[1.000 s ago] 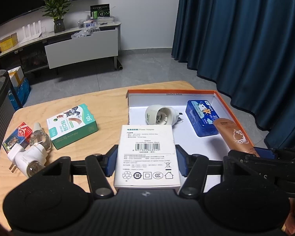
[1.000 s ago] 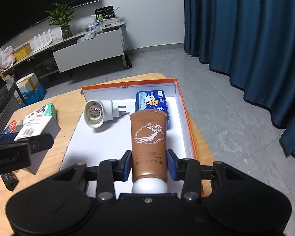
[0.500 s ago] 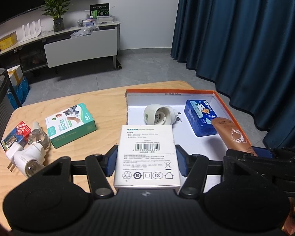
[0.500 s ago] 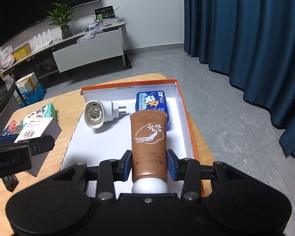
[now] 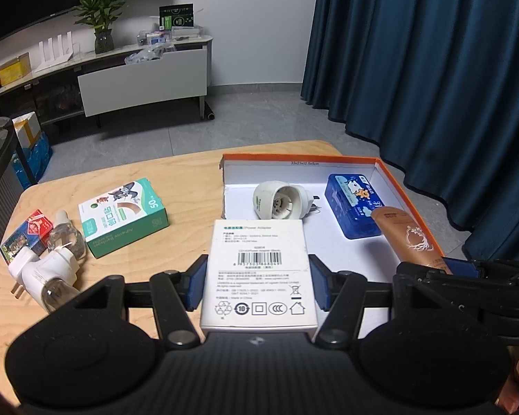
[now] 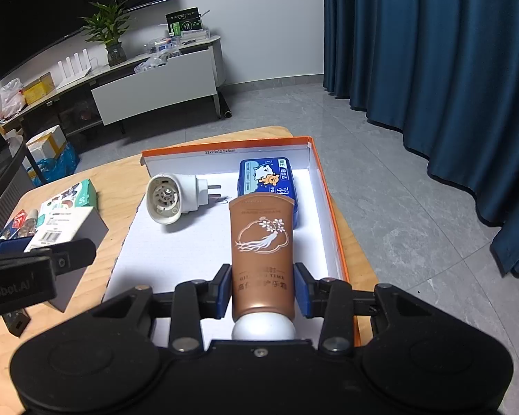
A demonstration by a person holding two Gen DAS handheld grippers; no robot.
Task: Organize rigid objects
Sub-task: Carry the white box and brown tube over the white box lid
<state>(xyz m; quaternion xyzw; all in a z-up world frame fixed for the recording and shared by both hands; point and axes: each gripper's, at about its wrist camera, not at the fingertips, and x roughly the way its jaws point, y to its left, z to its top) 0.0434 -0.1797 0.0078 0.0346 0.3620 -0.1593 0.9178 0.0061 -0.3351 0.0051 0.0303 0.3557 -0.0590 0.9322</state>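
Note:
My left gripper (image 5: 258, 285) is shut on a white power adapter box (image 5: 258, 269), held above the table beside the orange-rimmed cardboard tray (image 5: 391, 178). My right gripper (image 6: 262, 292) is shut on a brown hand cream tube (image 6: 261, 249), white cap toward me, held over the tray (image 6: 320, 186). Inside the tray lie a white plug-in vaporizer (image 6: 171, 199) and a blue tin (image 6: 268, 181). The tube (image 5: 408, 238) and right gripper show at the right of the left wrist view; the white box (image 6: 67, 230) shows at the left of the right wrist view.
On the wooden table (image 5: 176, 180) left of the tray lie a green bandage box (image 5: 123, 216), a small red-blue box (image 5: 26, 238), a glass refill bottle (image 5: 64, 238) and white plugs (image 5: 39, 271). Dark blue curtains (image 5: 432, 69) hang at the right. A low TV cabinet (image 5: 142, 79) stands behind.

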